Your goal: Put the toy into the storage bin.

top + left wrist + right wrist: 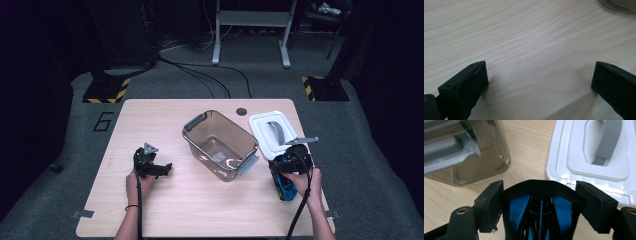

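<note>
A clear brown storage bin (200, 150) with grey latches stands empty at the middle of the table. Its white lid (260, 131) with a grey handle lies flat just right of it. My right gripper (283, 166) is near the lid's front edge, shut on a black and blue object (286, 189). In the right gripper view both jaws of the gripper (539, 195) press the sides of the object (519, 210), with the bin (466, 152) and lid (579, 170) beyond. My left gripper (164, 169) rests open on the bare wood left of the bin, its jaws (539, 80) wide apart.
The light wooden table (200, 205) has free room along its front and left side. A small dark round hole (241, 111) sits near the far edge. A corner of the bin (621, 5) shows at the top right of the left gripper view.
</note>
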`<action>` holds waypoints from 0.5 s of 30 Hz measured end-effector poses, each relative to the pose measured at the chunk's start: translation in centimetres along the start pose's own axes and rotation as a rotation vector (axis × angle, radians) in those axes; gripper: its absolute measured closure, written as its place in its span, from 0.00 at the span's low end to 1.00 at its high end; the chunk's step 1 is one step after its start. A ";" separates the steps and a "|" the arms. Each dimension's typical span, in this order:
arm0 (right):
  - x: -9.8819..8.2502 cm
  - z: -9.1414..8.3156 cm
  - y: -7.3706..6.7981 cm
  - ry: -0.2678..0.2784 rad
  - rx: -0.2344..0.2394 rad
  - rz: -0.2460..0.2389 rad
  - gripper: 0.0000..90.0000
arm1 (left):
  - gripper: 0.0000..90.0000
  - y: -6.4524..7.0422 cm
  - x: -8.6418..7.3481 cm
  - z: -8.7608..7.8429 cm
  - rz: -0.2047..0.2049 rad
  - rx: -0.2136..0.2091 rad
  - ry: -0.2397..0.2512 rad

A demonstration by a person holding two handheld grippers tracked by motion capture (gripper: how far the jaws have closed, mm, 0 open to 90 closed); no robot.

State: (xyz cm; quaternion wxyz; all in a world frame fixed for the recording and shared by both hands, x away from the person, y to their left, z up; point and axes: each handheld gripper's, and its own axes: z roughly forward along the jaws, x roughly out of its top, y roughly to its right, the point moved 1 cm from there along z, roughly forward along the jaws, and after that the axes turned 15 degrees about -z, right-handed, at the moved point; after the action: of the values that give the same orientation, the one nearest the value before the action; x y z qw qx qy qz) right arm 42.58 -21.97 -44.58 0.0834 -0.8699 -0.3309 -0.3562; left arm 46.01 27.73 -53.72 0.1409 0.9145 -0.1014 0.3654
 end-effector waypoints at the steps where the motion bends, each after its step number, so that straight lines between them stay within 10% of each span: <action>1: 0.1 -0.3 0.0 0.006 -0.007 0.015 0.27 | 0.01 0.0 0.0 0.0 0.001 0.000 0.000; 15: 0.6 -2.5 0.8 0.120 -0.065 0.023 0.27 | 0.01 0.0 0.0 0.0 0.000 0.000 -0.001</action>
State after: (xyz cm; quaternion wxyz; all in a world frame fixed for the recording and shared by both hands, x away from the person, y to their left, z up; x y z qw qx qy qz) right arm 41.96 -23.18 -42.24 0.0789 -0.8531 -0.3033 -0.4172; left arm 46.01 27.74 -53.71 0.1409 0.9146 -0.1016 0.3651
